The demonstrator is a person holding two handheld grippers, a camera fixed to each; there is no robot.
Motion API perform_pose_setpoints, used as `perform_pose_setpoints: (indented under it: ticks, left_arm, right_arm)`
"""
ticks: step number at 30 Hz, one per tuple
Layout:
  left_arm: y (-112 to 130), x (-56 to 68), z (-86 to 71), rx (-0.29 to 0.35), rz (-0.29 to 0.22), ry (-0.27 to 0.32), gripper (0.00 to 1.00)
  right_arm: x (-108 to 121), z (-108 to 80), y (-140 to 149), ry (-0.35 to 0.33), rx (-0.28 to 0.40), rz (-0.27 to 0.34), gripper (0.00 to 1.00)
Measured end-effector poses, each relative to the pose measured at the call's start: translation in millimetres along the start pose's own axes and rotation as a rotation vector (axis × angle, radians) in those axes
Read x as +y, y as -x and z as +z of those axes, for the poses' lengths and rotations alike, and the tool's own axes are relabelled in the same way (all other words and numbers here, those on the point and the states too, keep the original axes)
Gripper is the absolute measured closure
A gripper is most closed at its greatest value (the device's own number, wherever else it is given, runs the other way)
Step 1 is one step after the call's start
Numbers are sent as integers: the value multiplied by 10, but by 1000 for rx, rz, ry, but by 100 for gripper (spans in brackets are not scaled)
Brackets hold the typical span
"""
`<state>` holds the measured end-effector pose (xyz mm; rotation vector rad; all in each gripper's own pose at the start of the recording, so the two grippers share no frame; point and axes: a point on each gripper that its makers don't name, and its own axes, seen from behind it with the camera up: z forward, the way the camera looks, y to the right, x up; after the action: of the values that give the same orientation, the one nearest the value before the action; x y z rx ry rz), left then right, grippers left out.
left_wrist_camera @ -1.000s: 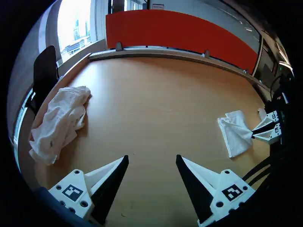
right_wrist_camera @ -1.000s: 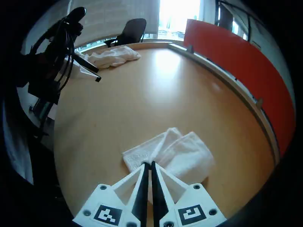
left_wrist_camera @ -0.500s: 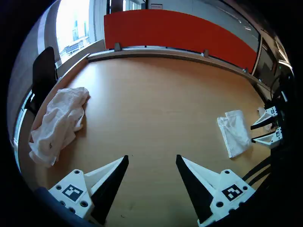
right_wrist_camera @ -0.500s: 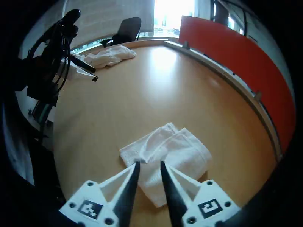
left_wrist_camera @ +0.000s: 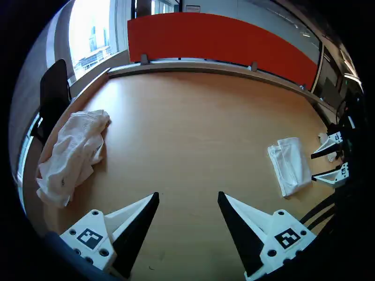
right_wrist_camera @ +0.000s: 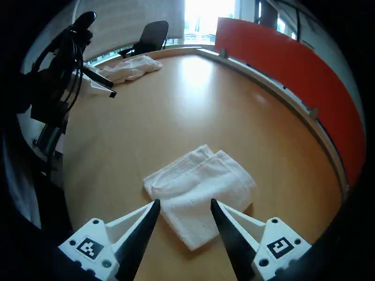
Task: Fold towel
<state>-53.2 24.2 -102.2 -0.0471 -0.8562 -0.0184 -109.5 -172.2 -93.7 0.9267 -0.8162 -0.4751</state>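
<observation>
A folded white towel [right_wrist_camera: 199,187] lies flat on the wooden table [right_wrist_camera: 187,107], just ahead of my right gripper [right_wrist_camera: 185,206], which is open with nothing between its fingers. In the left gripper view the same folded towel [left_wrist_camera: 289,165] sits at the far right, with the right gripper [left_wrist_camera: 323,165] open beside it. My left gripper [left_wrist_camera: 187,197] is open over bare table. A crumpled white towel [left_wrist_camera: 72,152] lies at the table's left edge, and it appears as the crumpled towel [right_wrist_camera: 126,68] far off in the right gripper view.
A red partition [left_wrist_camera: 220,37] runs along the table's far edge. A black office chair [left_wrist_camera: 52,96] stands by the window beyond the crumpled towel. Dark cables and the left gripper's rig [right_wrist_camera: 65,70] hang at the left of the right gripper view.
My right gripper let go of the folded towel's corner, opened wide and drew back. The towel settled flat on the table. The left gripper stayed put.
</observation>
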Motion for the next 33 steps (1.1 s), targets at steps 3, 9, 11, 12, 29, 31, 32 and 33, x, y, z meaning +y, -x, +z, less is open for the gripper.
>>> perform_pose_setpoints:
  ticks: [3,9,11,12,29,31,32,33]
  left_arm:
    - [4,4,-3,0,0,-1,7]
    - [17,17,-7,-2,0,0,7]
    - [18,23,-6,-3,1,0,7]
    - [16,26,-6,-3,2,0,7]
    - [34,55,-19,-1,6,2,7]
    - [42,55,-23,-2,4,2,7]
    - [45,55,-24,-2,3,2,7]
    - [47,55,-26,-2,3,2,7]
  right_arm:
    - [30,-7,87,9,-11,10,17]
    - [85,-34,296,28,-39,33,17]
    - [100,-45,362,34,-47,39,17]
    - [108,-52,395,37,-52,42,17]
    - [112,-71,733,49,-103,65,20]
    - [102,-66,782,49,-112,68,20]
    - [98,-63,805,49,-116,69,21]
    - [94,-60,828,49,-121,70,23]
